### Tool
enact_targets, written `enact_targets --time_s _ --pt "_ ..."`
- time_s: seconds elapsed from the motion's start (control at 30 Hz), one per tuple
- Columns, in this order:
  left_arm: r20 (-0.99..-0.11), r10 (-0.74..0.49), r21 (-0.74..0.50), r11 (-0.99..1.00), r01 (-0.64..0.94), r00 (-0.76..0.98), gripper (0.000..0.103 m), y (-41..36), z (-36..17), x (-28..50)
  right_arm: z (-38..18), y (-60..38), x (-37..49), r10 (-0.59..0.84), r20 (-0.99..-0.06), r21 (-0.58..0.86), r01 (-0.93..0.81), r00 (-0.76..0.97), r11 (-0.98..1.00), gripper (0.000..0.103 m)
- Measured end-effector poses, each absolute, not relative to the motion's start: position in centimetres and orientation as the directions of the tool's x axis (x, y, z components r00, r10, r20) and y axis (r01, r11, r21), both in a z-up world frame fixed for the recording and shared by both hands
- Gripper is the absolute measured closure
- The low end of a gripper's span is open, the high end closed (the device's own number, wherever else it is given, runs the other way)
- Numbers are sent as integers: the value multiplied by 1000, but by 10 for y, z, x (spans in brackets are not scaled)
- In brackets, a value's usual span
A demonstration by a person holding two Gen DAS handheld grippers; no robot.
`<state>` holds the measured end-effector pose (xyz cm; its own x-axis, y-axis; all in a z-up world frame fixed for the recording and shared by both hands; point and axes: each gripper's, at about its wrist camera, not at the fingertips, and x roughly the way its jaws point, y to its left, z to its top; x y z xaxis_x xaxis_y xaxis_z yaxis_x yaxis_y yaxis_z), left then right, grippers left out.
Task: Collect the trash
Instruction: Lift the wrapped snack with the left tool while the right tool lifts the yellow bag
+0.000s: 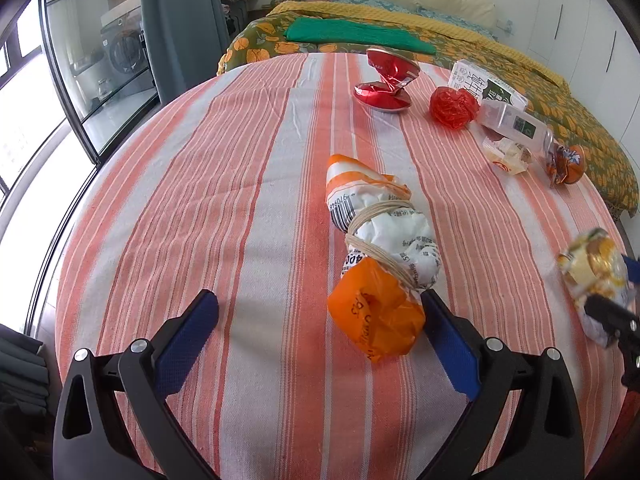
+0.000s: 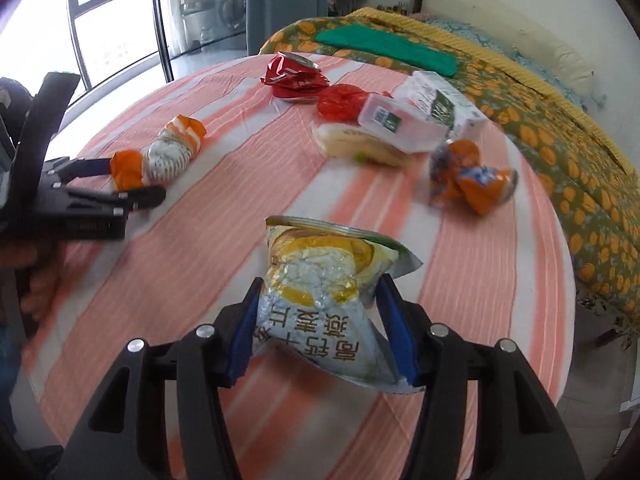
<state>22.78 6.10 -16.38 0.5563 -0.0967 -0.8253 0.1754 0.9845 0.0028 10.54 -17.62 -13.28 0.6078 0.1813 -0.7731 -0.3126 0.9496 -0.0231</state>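
2 grippers are at work over the striped worktop [image 1: 248,184]. At lower centre of the left wrist view, the left gripper [image 1: 320,316] has its jaws spread wide; the orange end of a string-tied wrapper bundle [image 1: 380,248] lies between them, just beside the right-hand pad, though I cannot tell whether pad and plastic actually touch. That bundle stretches away toward mid-frame, white and orange with a barcode, resting on the cloth.

In the right wrist view, low in the frame, the right gripper [image 2: 320,320] has its jaws clamped on a crumpled yellow-and-silver snack bag [image 2: 324,280], 1 blue pad pressing each side; the bag appears lifted off the cloth, but motion blur makes that hard to judge. The same bag shows blurred at the right edge of the left wrist view.

Farther out, toward the upper right of the left wrist view, more rubbish sits on the worktop: a crushed red can [image 1: 386,84], a red plastic wad [image 1: 454,107] near it, a white carton [image 1: 486,84] behind the wad, a clear bottle [image 1: 516,128] lying on its side, a pale torn wrapper [image 1: 506,156] just beside the bottle, and a crushed orange can [image 1: 566,164] at the far right rim. Beyond the worktop, along the top of the frame, a bed [image 1: 520,76] carries a folded green cloth [image 1: 356,34].
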Motion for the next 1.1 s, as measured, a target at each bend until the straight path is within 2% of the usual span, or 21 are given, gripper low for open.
enact_targets --time_s 0.2,0.33,0.47,0.7,0.83,0.9,0.97,1.1 --pt "-822 -129 -24 981 192 554 6 64 -163 227 -138 -191 91 235 -770 60 -300 593 952 25" --pt "-789 -291 -171 950 261 541 6 83 -157 218 -129 -203 84 253 -780 99 -287 572 953 15" --pt "-778 -329 -198 937 288 536 6 87 -155 208 -119 -217 81 254 -783 118 -265 567 957 15" --pt "-809 -257 -102 947 303 529 6 50 -149 226 -100 -199 99 251 -778 63 -326 576 943 14" --pt "-834 -203 -47 953 300 514 6 40 -152 242 -106 -178 120 234 -846 13 -419 480 908 15" --pt "-841 -181 -25 955 297 510 9 36 -153 246 -114 -174 129 196 -878 -10 -426 437 904 18" --pt "-848 -160 -6 956 293 505 16 34 -155 250 -121 -174 133 177 -906 -5 -427 385 904 40" --pt "-847 -142 23 953 302 512 37 31 -156 250 -124 -182 128 188 -901 18 -399 391 917 54"
